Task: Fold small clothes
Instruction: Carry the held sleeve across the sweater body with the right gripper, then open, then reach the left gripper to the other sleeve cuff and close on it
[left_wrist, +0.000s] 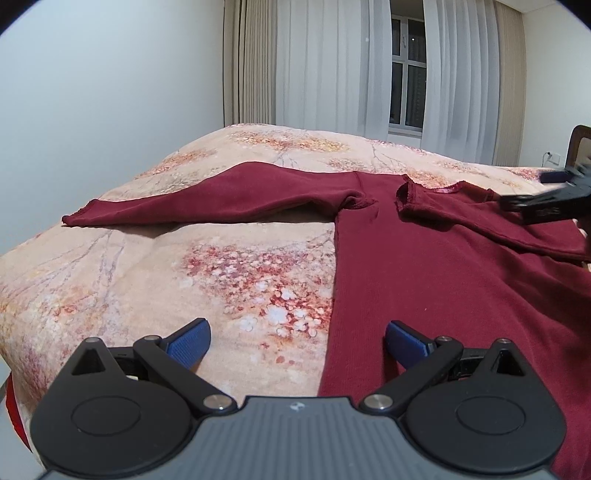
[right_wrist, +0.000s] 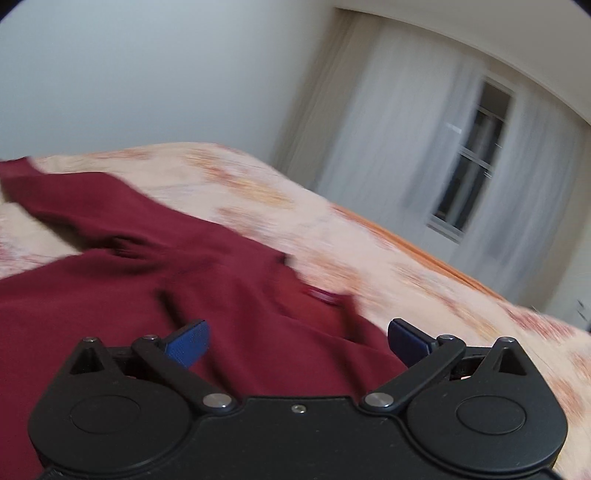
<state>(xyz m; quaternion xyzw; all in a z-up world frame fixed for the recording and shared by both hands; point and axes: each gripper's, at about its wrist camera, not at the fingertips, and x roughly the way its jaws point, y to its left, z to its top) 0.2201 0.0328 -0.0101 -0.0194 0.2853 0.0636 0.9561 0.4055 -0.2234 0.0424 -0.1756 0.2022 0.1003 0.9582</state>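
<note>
Left tongs: I see mine spread wide, nothing between the blue pads; one pad sits over the blanket, the other over the shirt's edge.
Right tongs: spread wide too, gripping nothing, with shirt cloth below the gap. In the left view I see them blurred at the right edge, over the folded sleeve.
Shirt: dark red, long-sleeved, flat on the bed. One sleeve stretches out to the left; the other lies folded across the chest near the collar.
Bed: covered by a peach blanket with red and white flowers.
Room: plain pale wall, white curtains parted over a dark window.
Pose: both tongs angle down toward the bed; the right view is tilted and smeared.
</note>
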